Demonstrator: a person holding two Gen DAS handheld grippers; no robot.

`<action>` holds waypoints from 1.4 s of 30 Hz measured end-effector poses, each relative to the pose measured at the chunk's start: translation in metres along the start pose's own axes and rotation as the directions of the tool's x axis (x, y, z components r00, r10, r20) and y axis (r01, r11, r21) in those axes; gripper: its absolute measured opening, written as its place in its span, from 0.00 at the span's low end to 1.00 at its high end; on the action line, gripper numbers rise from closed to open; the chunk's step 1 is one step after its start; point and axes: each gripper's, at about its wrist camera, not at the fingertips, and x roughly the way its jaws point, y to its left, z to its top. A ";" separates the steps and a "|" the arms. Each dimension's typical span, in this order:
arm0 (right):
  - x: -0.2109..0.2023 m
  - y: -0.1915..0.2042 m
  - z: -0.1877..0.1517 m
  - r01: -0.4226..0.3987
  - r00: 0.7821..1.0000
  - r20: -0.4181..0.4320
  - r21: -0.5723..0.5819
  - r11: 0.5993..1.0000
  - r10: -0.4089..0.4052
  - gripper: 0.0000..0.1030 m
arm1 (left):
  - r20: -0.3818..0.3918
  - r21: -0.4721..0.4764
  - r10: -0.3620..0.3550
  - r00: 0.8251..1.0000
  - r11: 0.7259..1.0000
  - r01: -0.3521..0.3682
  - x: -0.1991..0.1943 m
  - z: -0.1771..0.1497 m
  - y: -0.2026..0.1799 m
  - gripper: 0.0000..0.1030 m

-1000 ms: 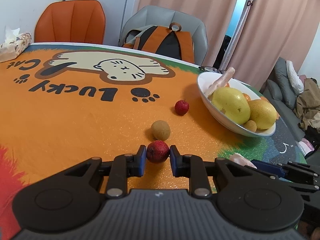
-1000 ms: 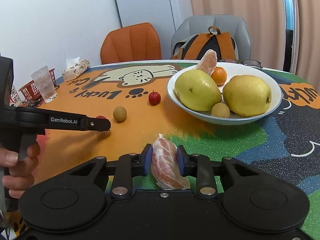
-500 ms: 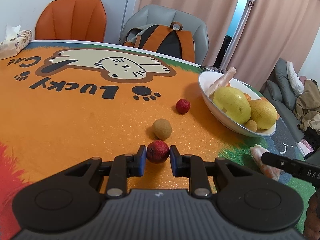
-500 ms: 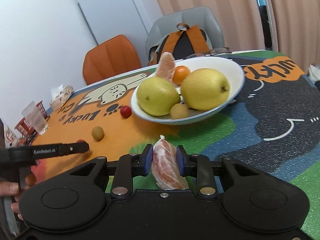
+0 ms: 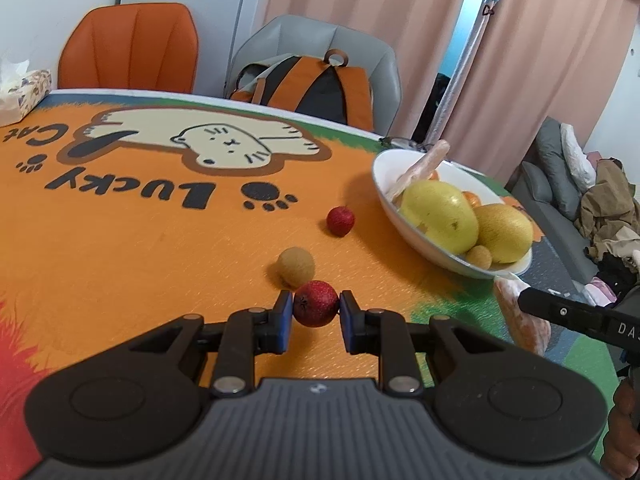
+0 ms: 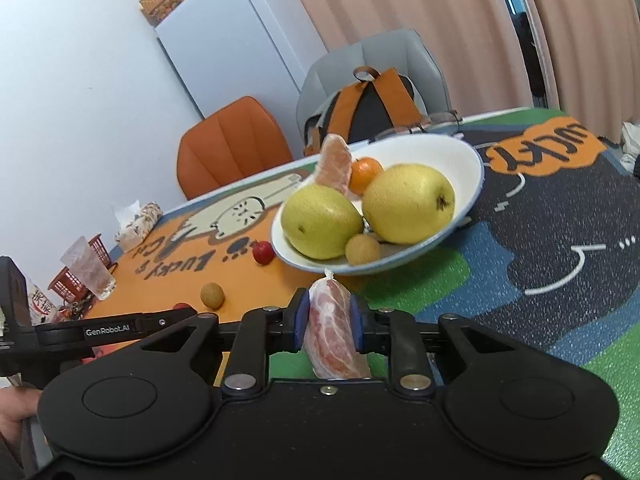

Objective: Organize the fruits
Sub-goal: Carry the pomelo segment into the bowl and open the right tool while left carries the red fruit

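Note:
My left gripper [image 5: 315, 315] is shut on a small dark red fruit [image 5: 316, 303] just above the orange mat. A tan round fruit [image 5: 296, 267] and another red fruit [image 5: 340, 220] lie ahead of it. My right gripper [image 6: 329, 320] is shut on a peeled pomelo segment [image 6: 334, 330], held up in front of the white bowl [image 6: 448, 152]. The bowl holds two yellow pears [image 6: 408, 202], a tan fruit [image 6: 362, 249], an orange [image 6: 364, 174] and another pomelo segment [image 6: 335, 164]. In the left wrist view the bowl [image 5: 390, 168] is at right, with the held segment [image 5: 520, 316] near its front rim.
An orange chair [image 5: 128, 46] and a grey chair with a backpack [image 5: 304, 84] stand behind the table. A tissue pack [image 5: 22, 90] sits at far left. A glass [image 6: 88, 268] and red basket [image 6: 66, 286] are at the left edge. Glasses [image 6: 420, 124] lie behind the bowl.
My right gripper has risen with the pomelo segment and moved closer to the bowl's front rim, tilting. My left gripper has lifted slightly with the red fruit.

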 end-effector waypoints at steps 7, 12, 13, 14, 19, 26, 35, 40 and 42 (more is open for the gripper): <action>-0.008 0.004 0.017 -0.001 0.999 0.048 -0.018 1.000 0.002 0.22 | 0.027 0.011 -0.013 1.000 1.000 0.012 -0.004 0.010 -0.006 0.23; -0.009 0.001 0.034 0.013 0.997 0.074 -0.036 0.999 -0.010 0.22 | 0.045 0.023 -0.019 0.999 1.000 0.018 -0.004 0.019 -0.012 0.23; -0.009 0.001 0.037 0.015 0.997 0.079 -0.039 0.999 -0.012 0.22 | 0.049 0.028 -0.020 0.999 0.999 0.018 -0.004 0.021 -0.013 0.23; -0.009 0.000 0.041 0.018 0.996 0.086 -0.042 0.999 -0.015 0.22 | 0.054 0.032 -0.021 0.998 0.999 0.020 -0.004 0.023 -0.015 0.23; -0.006 -0.006 0.058 0.040 0.993 0.115 -0.042 0.998 -0.035 0.22 | 0.075 0.054 -0.035 0.997 0.998 0.031 0.000 0.038 -0.025 0.23; 0.000 -0.013 0.083 0.078 0.987 0.143 -0.051 0.996 -0.070 0.22 | 0.099 0.076 -0.050 0.994 0.996 0.043 0.009 0.060 -0.040 0.23; 0.014 -0.019 0.100 0.095 0.985 0.152 -0.059 0.994 -0.085 0.22 | 0.104 0.107 -0.062 0.993 0.993 0.051 0.021 0.077 -0.056 0.23; 0.020 -0.024 0.104 0.109 0.983 0.157 -0.080 0.991 -0.095 0.22 | 0.100 0.124 -0.063 0.993 0.991 0.051 0.030 0.084 -0.065 0.23; 0.023 -0.026 0.106 0.112 0.983 0.153 -0.085 0.990 -0.098 0.22 | 0.098 0.128 -0.065 0.993 0.990 0.052 0.034 0.087 -0.067 0.23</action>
